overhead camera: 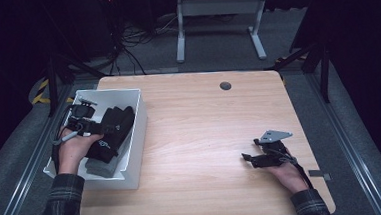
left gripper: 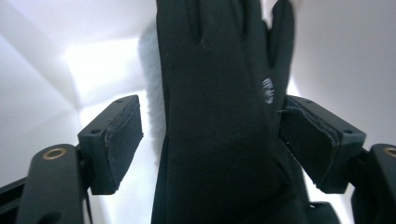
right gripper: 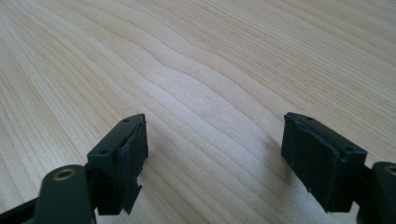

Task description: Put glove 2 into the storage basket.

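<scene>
Left gripper (overhead camera: pixel 98 127), jaws spread w/ a black glove (left gripper: pixel 219 116) between them inside the white bin (overhead camera: pixel 136 136), looks set to close for the lift-out, while right gripper (overhead camera: pixel 251 158) rests open on the counter (overhead camera: pixel 205 136).

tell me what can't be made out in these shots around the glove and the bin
- Black glove: fingertips and cuff cut off by the left gripper view's edges.
- Small pale logo on it: too blurred to read.
- White bin: its floor is hidden in the high view by the glove, a grey block and the left gripper.
- Whether the left jaws touch the glove: unclear.
</scene>
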